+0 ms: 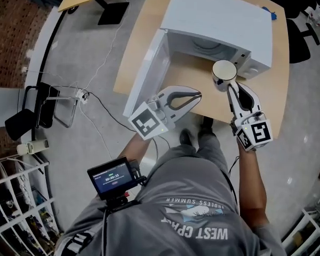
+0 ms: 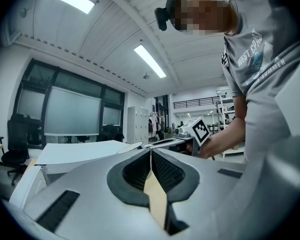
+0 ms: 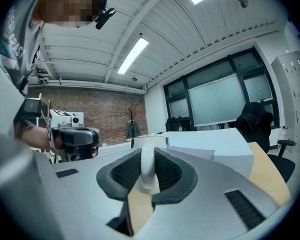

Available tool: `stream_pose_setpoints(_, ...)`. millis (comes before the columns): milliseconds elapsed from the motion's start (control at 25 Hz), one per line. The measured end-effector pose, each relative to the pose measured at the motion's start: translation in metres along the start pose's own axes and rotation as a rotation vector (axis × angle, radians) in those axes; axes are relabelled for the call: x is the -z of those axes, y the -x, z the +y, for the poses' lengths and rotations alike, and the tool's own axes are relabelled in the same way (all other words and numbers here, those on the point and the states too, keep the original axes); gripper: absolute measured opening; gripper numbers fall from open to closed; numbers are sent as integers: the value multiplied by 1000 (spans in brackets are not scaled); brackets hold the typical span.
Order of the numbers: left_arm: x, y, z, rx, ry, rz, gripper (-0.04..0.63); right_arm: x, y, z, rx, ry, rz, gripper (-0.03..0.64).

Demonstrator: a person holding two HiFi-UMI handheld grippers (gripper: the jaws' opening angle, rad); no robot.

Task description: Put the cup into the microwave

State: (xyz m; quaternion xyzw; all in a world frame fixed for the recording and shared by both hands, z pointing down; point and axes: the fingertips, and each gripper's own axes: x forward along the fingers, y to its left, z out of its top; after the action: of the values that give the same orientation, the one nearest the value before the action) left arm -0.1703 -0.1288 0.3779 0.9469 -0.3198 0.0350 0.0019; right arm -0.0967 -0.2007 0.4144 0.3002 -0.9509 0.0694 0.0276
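Holding cup (image 1: pixel 224 71) by handle, right gripper (image 1: pixel 230 85) fingers clamped, before open microwave (image 1: pixel 218 20); left gripper (image 1: pixel 197 95) fingers closed

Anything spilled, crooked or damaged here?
Nothing stands out. The cup is upright, its handle pinched in the right tongs before the open microwave; the left tongs are shut and empty.

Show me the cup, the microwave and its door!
cup (image 1: pixel 224 71), head view, inside its open mouth.
microwave (image 1: pixel 218 20), head view, on its white top.
microwave door (image 1: pixel 144 73), head view, on the open door's panel.
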Motion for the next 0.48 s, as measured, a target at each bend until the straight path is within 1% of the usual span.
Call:
stream_pose_setpoints(120,9,0,6,-20,47,29,23,23,-25,-17,5,-22,39,75)
stream_pose_setpoints(240,25,6,12,-45,88,60,23,55,-55,-34,24,-46,71,75)
stream_pose_setpoints(480,56,13,19,-85,148,127,23,102,-118,-72,96,-65,67,75)
